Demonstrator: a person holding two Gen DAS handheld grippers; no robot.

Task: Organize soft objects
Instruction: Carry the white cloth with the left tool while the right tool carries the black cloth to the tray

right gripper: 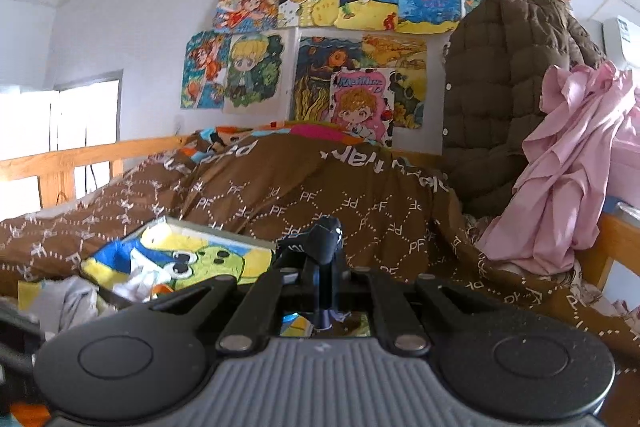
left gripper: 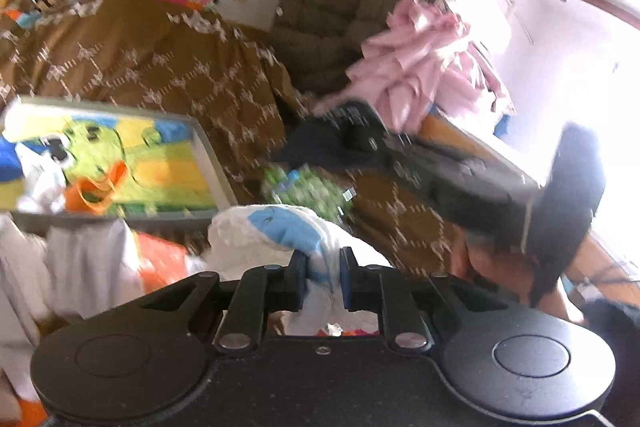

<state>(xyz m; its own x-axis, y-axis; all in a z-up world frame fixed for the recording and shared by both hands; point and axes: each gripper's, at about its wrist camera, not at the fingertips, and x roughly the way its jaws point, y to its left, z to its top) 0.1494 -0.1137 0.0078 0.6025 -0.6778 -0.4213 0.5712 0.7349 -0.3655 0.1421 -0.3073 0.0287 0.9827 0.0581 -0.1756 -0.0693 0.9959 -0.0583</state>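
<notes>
My left gripper is shut on a white and blue soft cloth item and holds it above the bed. My right gripper is shut on a dark navy soft item that sticks up between its fingers. In the left wrist view the right gripper shows as a dark blurred shape with the navy item at its tip. A grey bin holding a bright cartoon-print cloth sits on the brown quilt; it also shows in the right wrist view.
The brown patterned quilt covers the bed. A brown puffer jacket and pink clothes hang at the right. A wooden bed rail runs at the left. A green patterned item lies on the quilt. Drawings cover the wall.
</notes>
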